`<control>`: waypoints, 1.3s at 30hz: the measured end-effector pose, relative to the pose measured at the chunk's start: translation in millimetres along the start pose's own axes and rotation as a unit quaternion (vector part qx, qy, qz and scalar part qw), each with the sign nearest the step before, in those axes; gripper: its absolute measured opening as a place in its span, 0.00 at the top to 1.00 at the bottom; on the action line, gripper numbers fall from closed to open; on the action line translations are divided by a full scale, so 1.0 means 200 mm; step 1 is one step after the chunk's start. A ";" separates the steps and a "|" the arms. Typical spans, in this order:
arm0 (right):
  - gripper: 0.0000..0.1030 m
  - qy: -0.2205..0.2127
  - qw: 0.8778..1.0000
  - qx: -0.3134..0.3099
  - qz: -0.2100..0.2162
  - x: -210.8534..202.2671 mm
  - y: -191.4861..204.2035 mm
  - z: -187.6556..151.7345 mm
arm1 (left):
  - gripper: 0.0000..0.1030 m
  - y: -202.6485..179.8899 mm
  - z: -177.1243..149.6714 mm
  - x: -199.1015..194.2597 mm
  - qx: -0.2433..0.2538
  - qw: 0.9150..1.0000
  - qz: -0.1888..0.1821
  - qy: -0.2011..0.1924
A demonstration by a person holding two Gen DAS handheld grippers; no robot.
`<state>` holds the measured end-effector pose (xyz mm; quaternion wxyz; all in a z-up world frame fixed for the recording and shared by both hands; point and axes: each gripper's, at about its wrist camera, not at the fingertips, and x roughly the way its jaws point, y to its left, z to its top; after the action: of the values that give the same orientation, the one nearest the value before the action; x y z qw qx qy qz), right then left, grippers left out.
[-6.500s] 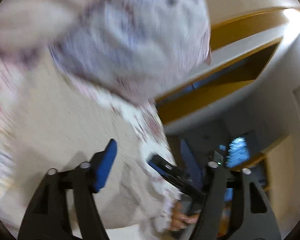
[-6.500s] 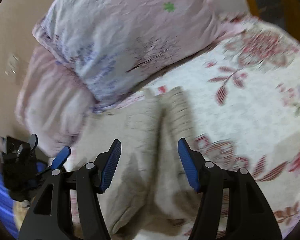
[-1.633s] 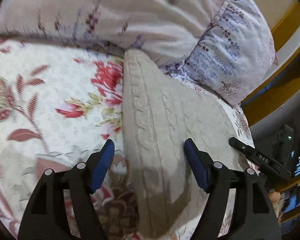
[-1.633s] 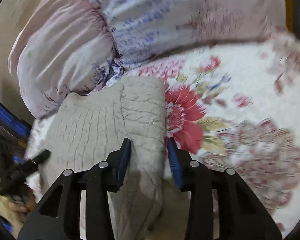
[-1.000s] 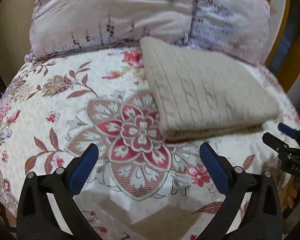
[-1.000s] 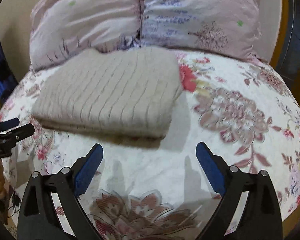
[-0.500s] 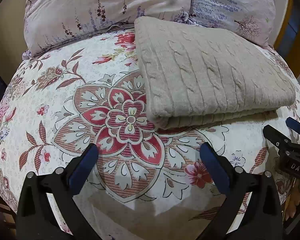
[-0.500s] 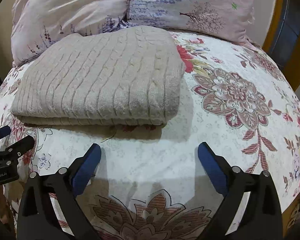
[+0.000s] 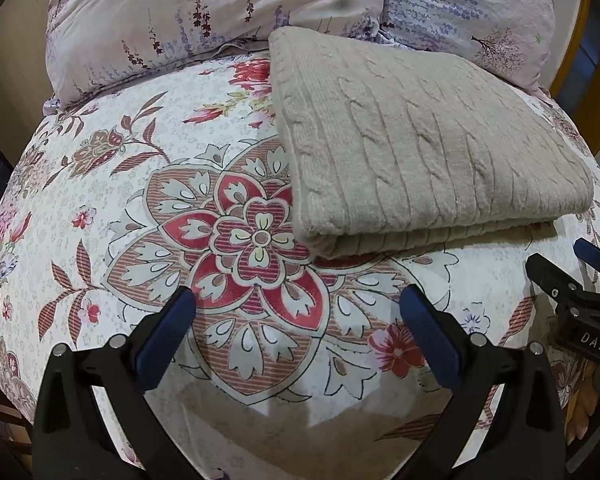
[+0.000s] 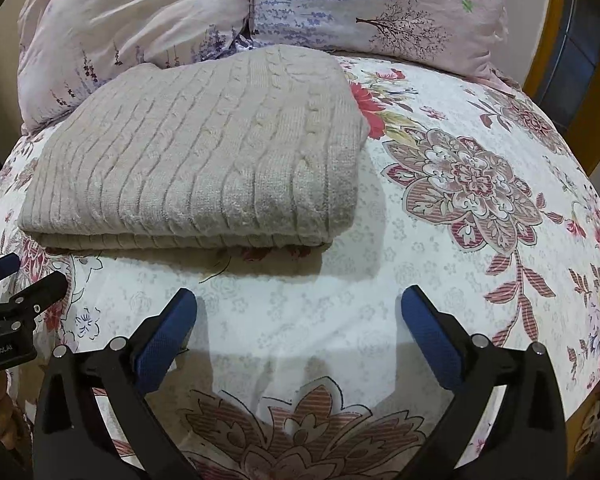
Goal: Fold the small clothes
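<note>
We see the beige knit sweater (image 10: 196, 152) folded on the floral bedsheet (image 10: 440, 240), touching the pillows (image 10: 260, 4); it looks soft, thick and limp, so we would grip its doubled near edge; left gripper (image 9: 298, 312) and right gripper (image 10: 299, 310) both gape, empty.

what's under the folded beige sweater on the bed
The sweater lies on the floral bedsheet, its far edge against the pillows. A lower folded layer shows along its near edge; anything beneath is covered.
</note>
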<state>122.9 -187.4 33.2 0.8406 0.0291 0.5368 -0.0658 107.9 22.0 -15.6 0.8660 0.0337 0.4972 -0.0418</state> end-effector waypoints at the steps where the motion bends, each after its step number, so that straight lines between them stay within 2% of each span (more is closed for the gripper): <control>1: 0.01 0.000 1.000 0.000 0.000 0.00 0.00 0.00 | 0.02 0.00 0.00 0.00 0.000 1.000 0.000 0.000; 39: 0.01 0.003 1.000 -0.001 0.001 0.00 -0.01 0.00 | 0.02 0.01 0.00 0.01 0.002 1.000 -0.001 0.006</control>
<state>123.1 -188.7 33.3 0.8389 0.0290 0.5397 -0.0646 110.3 23.4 -17.3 0.8630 0.0346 0.5022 -0.0436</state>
